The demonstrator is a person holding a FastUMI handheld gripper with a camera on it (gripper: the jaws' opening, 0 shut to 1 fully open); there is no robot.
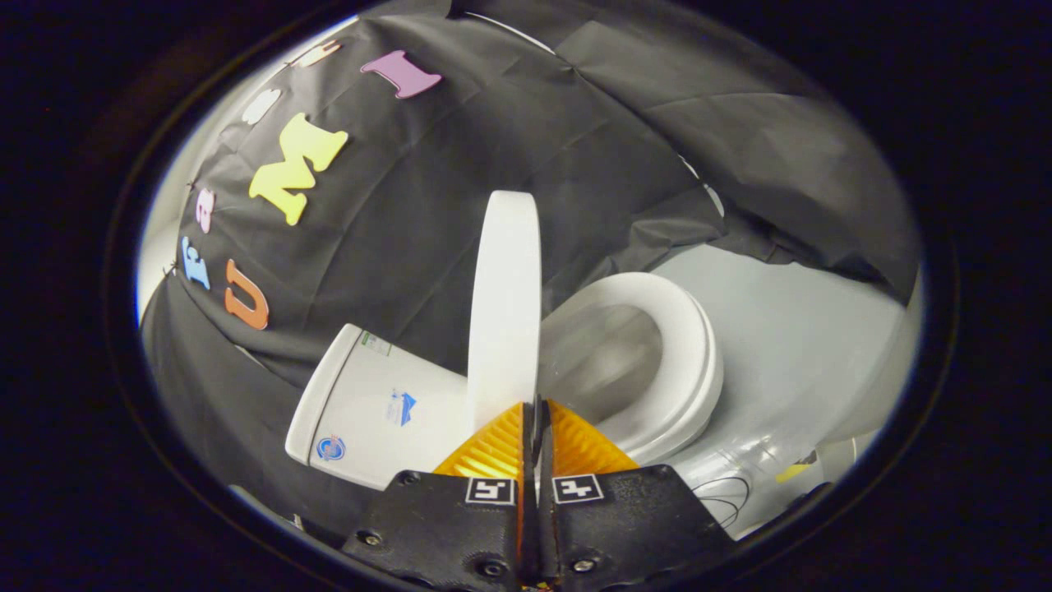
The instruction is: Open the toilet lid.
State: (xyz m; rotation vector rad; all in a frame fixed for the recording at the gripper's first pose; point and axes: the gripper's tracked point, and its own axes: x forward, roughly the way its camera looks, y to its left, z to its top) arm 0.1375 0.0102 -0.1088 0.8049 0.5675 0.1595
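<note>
A white toilet stands just beyond my fingers. Its lid is raised and shows edge-on, standing between the tank and the seat. The seat ring lies down around the bowl. My gripper is shut, with only a thin slit between the fingers and nothing held. The fingertips sit at the near end of the lid's edge; I cannot tell whether they touch it.
Black cloth hangs close behind the tank and over the toilet. Grey floor spreads on the seat's side. A thin black cable and a small yellow scrap lie on that floor near the toilet's base.
</note>
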